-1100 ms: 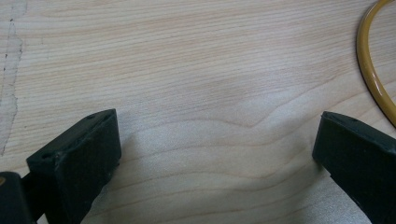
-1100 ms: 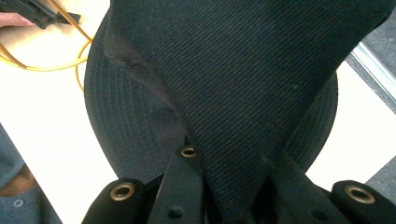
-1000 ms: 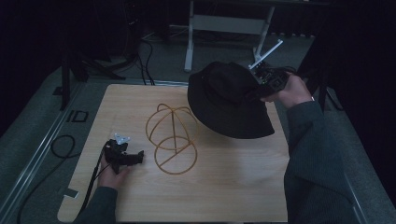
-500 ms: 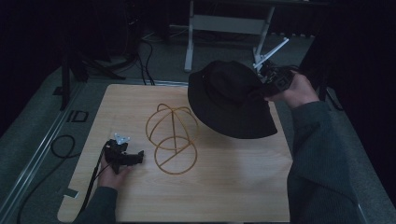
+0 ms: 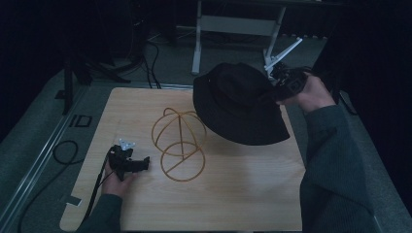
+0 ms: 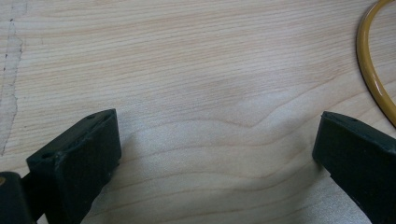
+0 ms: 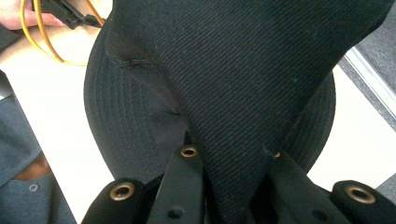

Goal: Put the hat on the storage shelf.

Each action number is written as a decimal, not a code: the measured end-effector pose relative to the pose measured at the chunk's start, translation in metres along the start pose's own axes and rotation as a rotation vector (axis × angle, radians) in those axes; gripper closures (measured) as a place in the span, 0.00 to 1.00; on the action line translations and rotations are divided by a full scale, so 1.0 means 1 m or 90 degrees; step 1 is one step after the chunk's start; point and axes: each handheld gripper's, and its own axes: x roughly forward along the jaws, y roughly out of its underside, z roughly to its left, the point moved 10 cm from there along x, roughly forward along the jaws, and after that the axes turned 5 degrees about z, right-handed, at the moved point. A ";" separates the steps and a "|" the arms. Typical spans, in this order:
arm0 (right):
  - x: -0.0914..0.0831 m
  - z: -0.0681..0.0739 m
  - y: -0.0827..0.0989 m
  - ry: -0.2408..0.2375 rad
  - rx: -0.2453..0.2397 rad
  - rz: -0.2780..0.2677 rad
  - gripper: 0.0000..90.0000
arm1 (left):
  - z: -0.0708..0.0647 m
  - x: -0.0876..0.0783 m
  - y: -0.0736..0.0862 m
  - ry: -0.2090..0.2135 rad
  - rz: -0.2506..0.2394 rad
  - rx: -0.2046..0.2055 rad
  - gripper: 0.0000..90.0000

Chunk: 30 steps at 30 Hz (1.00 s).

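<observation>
A black bucket hat hangs in the air over the far right part of the wooden table. My right gripper is shut on a fold of the hat's crown, and the cloth fills the space between its jaws. A yellow wire hat stand sits at the table's middle, just left of the hat and below it. My left gripper rests low on the table left of the stand, open, with bare wood between its jaws. A piece of the stand's yellow ring shows beside it.
A black cable loops on the grey floor left of the table. A metal rail runs along that side. White table legs stand behind the table. A green-sleeved forearm crosses the right edge.
The right hand has shifted the hat slightly. The left gripper and the wire stand have kept still.
</observation>
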 end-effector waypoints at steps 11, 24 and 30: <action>-0.009 0.005 0.001 -0.005 -0.014 -0.008 0.96 | 0.000 0.000 0.000 0.001 0.000 -0.001 0.01; -0.016 0.014 -0.006 -0.015 -0.034 -0.023 0.96 | 0.000 0.000 0.000 0.001 0.000 -0.001 0.01; -0.017 0.021 -0.011 -0.035 -0.045 -0.040 0.96 | 0.000 0.000 0.000 0.001 0.000 -0.001 0.01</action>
